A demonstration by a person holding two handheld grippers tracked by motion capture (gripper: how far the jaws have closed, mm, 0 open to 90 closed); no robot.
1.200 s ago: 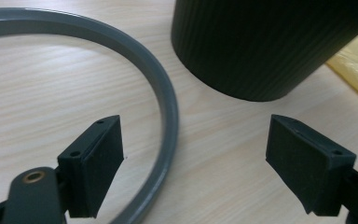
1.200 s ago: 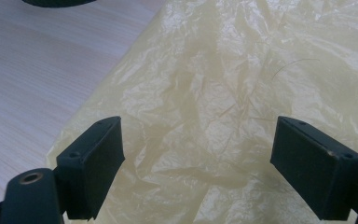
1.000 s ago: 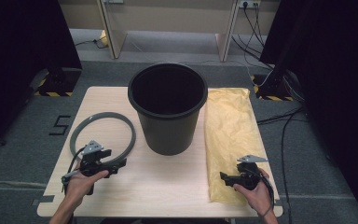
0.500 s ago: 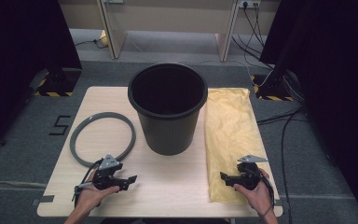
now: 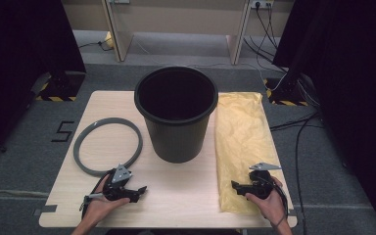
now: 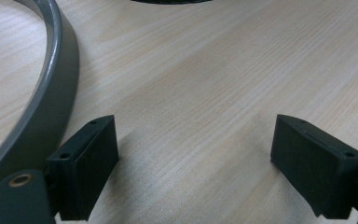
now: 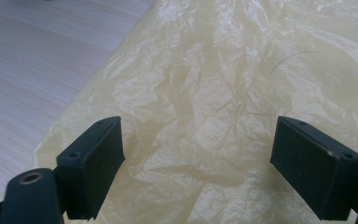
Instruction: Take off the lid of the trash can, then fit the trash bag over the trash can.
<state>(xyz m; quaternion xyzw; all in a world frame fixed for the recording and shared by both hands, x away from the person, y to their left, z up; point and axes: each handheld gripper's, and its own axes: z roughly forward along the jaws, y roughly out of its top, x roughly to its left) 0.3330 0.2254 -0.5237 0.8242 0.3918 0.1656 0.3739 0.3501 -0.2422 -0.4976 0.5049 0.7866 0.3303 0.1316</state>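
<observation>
Pale wooden surface point(image 5: 186, 196) carries a black bucket point(image 5: 177, 113) at centre, a grey ring point(image 5: 108, 146) to its left and a yellow plastic bag point(image 5: 242, 142) to its right. Left tool point(image 5: 138, 189), jaws apart and just widened with nothing between them, rests beside the ring. Right tool point(image 5: 235, 185), jaws apart, hovers over the bag's near end.

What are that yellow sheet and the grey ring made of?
The yellow sheet looks like thin plastic film, probably a bin bag: glossy, translucent, finely crinkled. The grey ring looks like moulded plastic: smooth, matte, evenly coloured, though painted metal can't be excluded.
</observation>
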